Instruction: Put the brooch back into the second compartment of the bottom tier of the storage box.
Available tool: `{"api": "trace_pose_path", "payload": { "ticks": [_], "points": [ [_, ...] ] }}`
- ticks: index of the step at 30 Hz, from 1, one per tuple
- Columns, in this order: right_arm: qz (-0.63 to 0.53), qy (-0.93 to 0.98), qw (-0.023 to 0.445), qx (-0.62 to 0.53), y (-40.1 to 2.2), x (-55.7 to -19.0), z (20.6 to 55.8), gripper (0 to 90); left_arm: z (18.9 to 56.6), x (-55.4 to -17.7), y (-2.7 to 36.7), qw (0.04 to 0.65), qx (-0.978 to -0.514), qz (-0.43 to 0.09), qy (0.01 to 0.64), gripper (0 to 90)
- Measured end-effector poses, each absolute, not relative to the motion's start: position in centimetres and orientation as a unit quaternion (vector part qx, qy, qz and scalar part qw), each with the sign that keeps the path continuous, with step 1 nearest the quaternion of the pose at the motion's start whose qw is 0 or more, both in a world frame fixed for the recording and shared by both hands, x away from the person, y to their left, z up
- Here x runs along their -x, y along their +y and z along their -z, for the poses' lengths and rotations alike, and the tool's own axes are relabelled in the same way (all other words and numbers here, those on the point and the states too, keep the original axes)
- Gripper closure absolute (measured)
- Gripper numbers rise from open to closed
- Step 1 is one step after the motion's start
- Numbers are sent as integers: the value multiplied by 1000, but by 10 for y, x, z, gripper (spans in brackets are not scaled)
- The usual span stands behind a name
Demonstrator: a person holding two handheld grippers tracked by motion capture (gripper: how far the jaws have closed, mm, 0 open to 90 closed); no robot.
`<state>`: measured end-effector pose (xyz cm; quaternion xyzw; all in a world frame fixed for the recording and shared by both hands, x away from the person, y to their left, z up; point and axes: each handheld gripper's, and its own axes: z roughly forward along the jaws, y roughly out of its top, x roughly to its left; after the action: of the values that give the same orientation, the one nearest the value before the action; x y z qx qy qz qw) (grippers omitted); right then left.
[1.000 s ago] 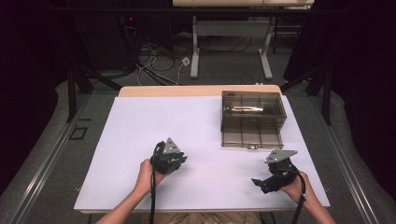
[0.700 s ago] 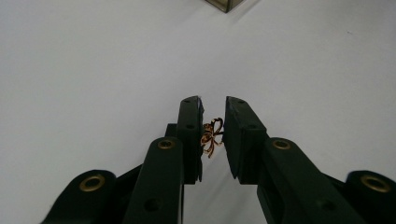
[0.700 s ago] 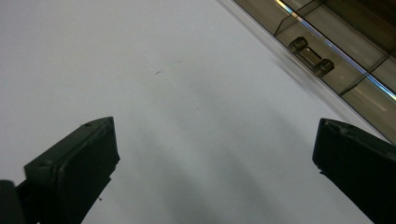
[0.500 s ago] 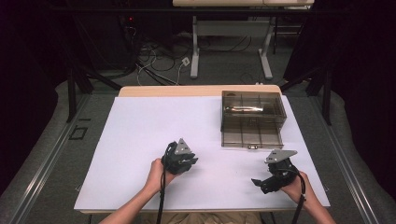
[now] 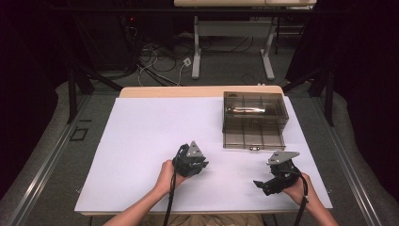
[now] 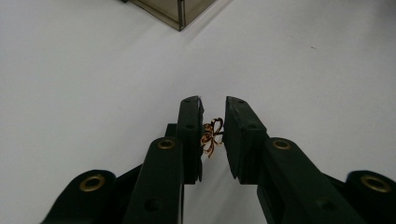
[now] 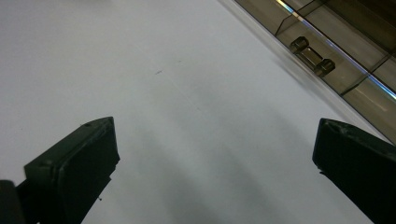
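The left tool [image 6: 213,135], near the worktop's [image 5: 141,141] middle, pinches a small gold wire ornament [image 6: 211,136] and should carry it level toward the compartment box [image 5: 254,120] at far right, while the right tool [image 7: 215,154] waits spread.

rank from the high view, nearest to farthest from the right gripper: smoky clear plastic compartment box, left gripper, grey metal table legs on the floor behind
1. Smoky clear plastic compartment box, just beyond the right gripper.
2. Left gripper, off to its left, slightly farther.
3. Grey metal table legs, far back on the floor.
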<state>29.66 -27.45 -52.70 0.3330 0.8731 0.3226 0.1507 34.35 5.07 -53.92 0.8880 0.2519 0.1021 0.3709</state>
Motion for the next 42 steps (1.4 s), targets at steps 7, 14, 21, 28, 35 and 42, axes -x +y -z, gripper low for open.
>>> {"api": "trace_pose_path", "payload": {
  "ticks": [7,14,21,28,35,42],
  "points": [
    [-322,873,150,-333,-274,-297,527,0,543,-344,40,367,-894,-94,241,765],
    [-320,875,150,-331,-274,-296,527,0,549,-345,30,360,-900,-85,231,765],
    [-321,874,151,-332,-274,-297,528,0,554,-349,25,356,-903,-74,229,765],
    [-322,874,150,-331,-275,-297,528,0,555,-349,22,355,-904,-70,227,756],
    [-319,875,148,-332,-275,-296,527,0,551,-348,25,351,-906,-76,225,458],
    [-320,875,148,-331,-275,-296,526,0,545,-346,38,358,-902,-69,231,232]
  ]
}}
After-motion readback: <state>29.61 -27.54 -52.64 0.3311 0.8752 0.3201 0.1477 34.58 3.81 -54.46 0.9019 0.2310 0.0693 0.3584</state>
